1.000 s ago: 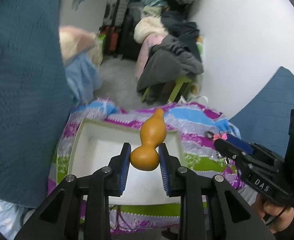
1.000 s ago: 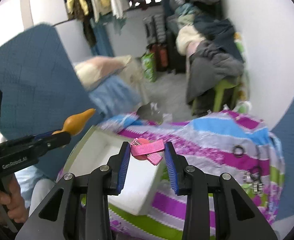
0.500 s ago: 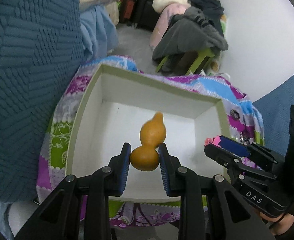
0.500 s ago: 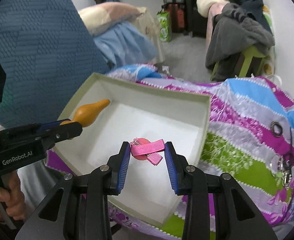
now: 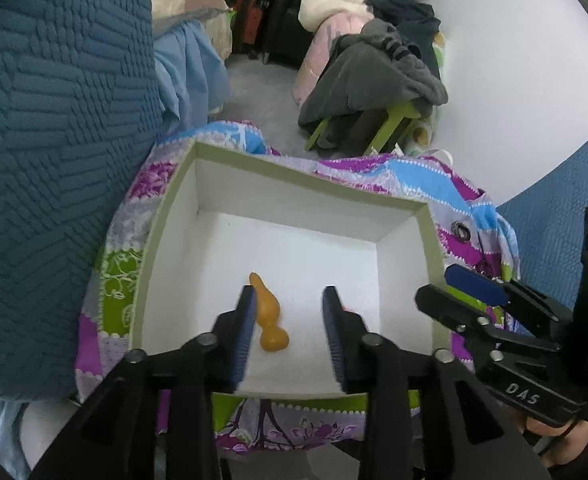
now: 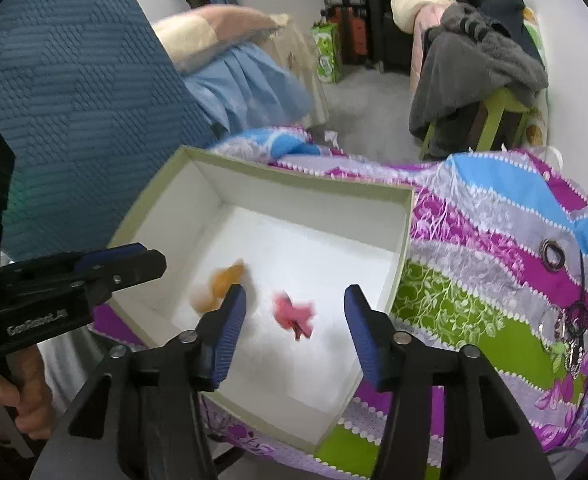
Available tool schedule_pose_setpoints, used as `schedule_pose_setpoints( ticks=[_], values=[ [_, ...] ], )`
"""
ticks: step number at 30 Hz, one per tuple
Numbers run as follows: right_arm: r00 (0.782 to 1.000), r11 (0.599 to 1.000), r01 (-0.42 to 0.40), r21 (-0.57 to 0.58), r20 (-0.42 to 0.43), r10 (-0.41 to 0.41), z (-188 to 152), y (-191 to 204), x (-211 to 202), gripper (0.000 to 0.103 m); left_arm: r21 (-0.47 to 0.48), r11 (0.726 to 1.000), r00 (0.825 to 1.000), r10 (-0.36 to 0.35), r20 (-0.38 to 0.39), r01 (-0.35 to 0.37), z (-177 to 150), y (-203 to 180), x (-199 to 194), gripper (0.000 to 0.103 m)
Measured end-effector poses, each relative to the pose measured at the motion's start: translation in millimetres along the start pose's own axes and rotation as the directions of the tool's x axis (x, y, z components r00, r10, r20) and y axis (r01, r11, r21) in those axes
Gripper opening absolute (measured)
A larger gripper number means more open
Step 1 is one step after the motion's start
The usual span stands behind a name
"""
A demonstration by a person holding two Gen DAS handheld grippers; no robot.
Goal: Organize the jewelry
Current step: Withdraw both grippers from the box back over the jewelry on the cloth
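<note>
An orange gourd charm [image 5: 269,317] lies on the floor of the white box [image 5: 309,184], just inside my left gripper [image 5: 288,330], whose jaws are opening and no longer press it. In the right wrist view the gourd [image 6: 220,286] and a pink ribbon hair clip [image 6: 294,314] are blurred inside the box [image 6: 294,179]. My right gripper [image 6: 294,330] hangs over the clip with its jaws opening and clear of it. Each gripper shows in the other's view: the right one [image 5: 473,300], the left one [image 6: 94,268].
The box sits on a striped purple, green and blue cloth [image 6: 493,248]. A ring [image 6: 552,255] and a tangle of chains [image 6: 569,328] lie on it at the right. Blue quilted cushions [image 5: 54,140] flank the cloth. A clothes-covered green stool [image 5: 377,92] stands beyond.
Both grippers came down over the box and their jaws spread. The gourd left the left jaws and the pink clip left the right jaws; both now lie in the box.
</note>
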State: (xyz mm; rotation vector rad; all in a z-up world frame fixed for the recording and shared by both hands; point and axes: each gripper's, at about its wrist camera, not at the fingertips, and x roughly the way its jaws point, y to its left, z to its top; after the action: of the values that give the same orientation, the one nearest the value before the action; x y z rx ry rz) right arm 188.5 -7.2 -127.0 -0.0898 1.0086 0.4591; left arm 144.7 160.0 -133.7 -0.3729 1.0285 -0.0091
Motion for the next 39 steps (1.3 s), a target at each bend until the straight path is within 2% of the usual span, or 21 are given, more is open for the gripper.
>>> schedule_pose_setpoints(
  ticks=[7,11,16,18,20,22,27,28,29,31,35,39],
  values=[
    [0.993,1.000,-0.006,-0.016,0.119,0.008,12,7,-52,0.049,0.015,1.000,0.991,-0.016,0.131,0.015,5,-17,-64,0.036],
    [0.980,1.000,0.000,-0.025,0.197,0.004,18,11,-92,0.049,0.034,0.999,0.985,-0.015,0.175,0.009,8,-32,-93,0.037],
    [0.967,0.999,0.014,-0.031,0.254,-0.005,20,13,-129,0.049,0.065,0.998,0.971,-0.035,0.235,0.020,6,-56,-127,0.037],
    [0.961,0.999,0.011,-0.033,0.278,-0.002,19,12,-143,0.050,0.077,0.997,0.964,-0.040,0.261,0.020,5,-67,-141,0.045],
    [0.955,1.000,0.011,-0.027,0.298,-0.002,19,10,-154,0.050,0.088,0.996,0.952,-0.048,0.303,0.022,4,-79,-156,0.067],
    [0.948,1.000,0.010,-0.019,0.317,-0.003,20,7,-167,0.050,0.102,0.995,0.940,-0.057,0.336,0.024,4,-89,-169,0.073],
    [0.937,0.999,0.026,-0.020,0.348,-0.017,20,0,-194,0.050,0.106,0.994,0.932,-0.058,0.357,0.021,6,-108,-186,0.073],
    [0.934,0.999,0.028,-0.019,0.356,-0.020,20,-1,-200,0.050,0.107,0.994,0.930,-0.059,0.364,0.021,5,-111,-190,0.075],
    [0.930,0.999,0.035,-0.017,0.367,-0.026,20,-3,-207,0.050,0.105,0.994,0.928,-0.052,0.370,0.014,5,-116,-193,0.083],
    [0.923,0.999,0.045,-0.016,0.384,-0.036,18,-6,-217,0.050,0.100,0.995,0.921,-0.048,0.386,0.010,4,-121,-198,0.087],
    [0.907,0.998,0.068,-0.005,0.418,-0.060,15,-13,-235,0.050,0.092,0.995,0.918,-0.061,0.391,0.027,2,-132,-203,0.087],
    [0.895,0.996,0.091,0.009,0.438,-0.086,5,-20,-248,0.050,0.119,0.993,0.916,-0.052,0.399,0.004,-3,-149,-202,0.087]
  ],
)
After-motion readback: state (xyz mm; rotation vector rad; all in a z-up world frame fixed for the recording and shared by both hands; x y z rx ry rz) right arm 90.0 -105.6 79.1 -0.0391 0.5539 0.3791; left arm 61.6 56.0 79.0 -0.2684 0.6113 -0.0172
